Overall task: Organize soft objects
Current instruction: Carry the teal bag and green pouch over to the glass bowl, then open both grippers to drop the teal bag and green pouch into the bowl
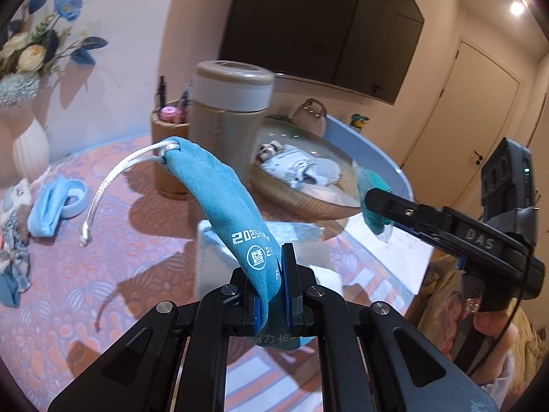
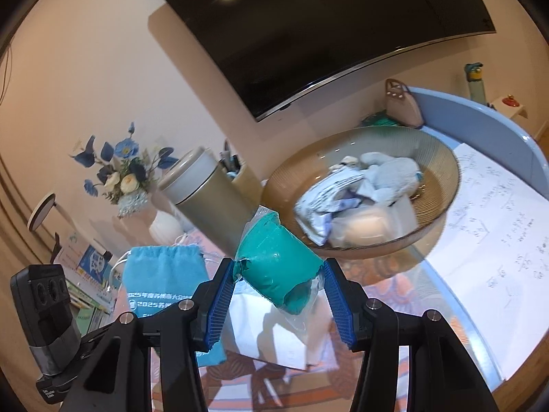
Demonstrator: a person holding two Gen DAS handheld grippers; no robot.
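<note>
Partly sorted: bowl [image 2: 442, 199] already holds several soft cloth items; left claw [image 1: 274, 292] clenched on blue drawstring pouch [image 1: 219, 189], right claw [image 2: 278, 288] grasping teal bagged bundle [image 2: 278, 267], both aloft; hair bow [image 1: 13, 267] and blue fabric item [image 1: 48, 206] remain on worktop [image 1: 113, 240].

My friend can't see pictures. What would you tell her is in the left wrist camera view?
The left tongs pinch a blue drawstring pouch held up over a patterned tabletop. To the right, the right tongs hold a teal packet near a shallow bowl of soft cloth things. A tall grey canister stands behind the pouch.
</note>
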